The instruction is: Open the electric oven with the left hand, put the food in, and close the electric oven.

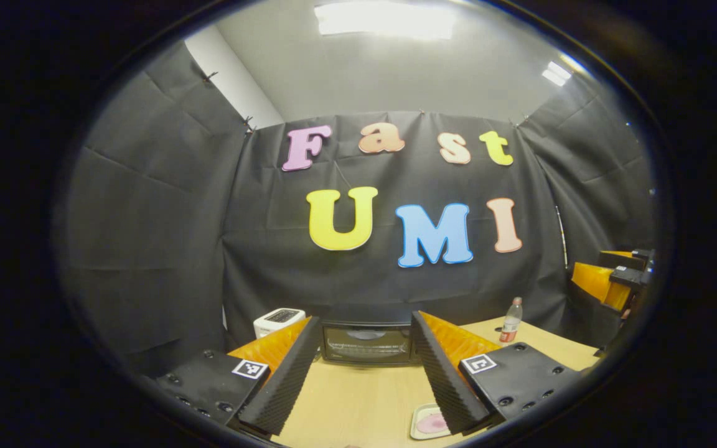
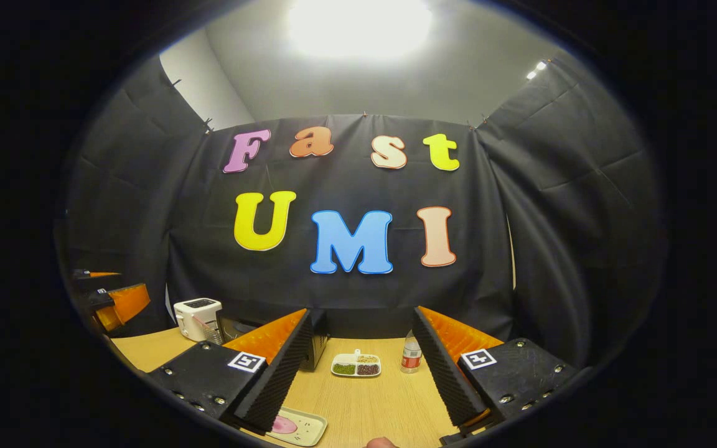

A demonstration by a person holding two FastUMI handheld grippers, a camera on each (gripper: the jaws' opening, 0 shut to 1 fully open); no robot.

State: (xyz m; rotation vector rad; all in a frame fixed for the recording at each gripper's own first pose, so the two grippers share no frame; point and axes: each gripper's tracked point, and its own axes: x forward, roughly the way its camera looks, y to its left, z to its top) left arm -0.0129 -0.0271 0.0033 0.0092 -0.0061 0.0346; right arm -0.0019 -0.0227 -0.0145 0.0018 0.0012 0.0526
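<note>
Seen from my left tongs (image 1: 365, 367), the black box-shaped electric oven with a glass door (image 1: 366, 343) stands at the far edge of the pale wood-grain counter (image 1: 358, 404), directly ahead and framed between the two fingers, its door closed. The left tongs stand wide apart and hold nothing; each finger carries a black ribbed foam pad (image 1: 284, 379) backed by orange plastic. One white toaster (image 1: 278, 322) sits just left of the oven, partly hidden behind the left finger. One clear plastic bottle with a red label (image 1: 510, 322) stands upright to the right, well apart from the oven. A cream rectangular tray bearing a pink round piece of food (image 1: 427, 423) lies on the near counter, its right part covered by the right finger. The other gripper's orange and black body shows at the far right edge. From my right tongs (image 2: 358, 373), likewise spread and empty, I count one white divided dish (image 2: 356, 365) with green, dark red and pale fillings lying between the fingers, the bottle (image 2: 411, 354) just beside it, and the tray (image 2: 299, 427) near the left finger. The oven (image 2: 316, 345) is mostly masked by that finger, with the toaster (image 2: 196, 317) beside it to the left. The left tongs appear at the far left edge.
</note>
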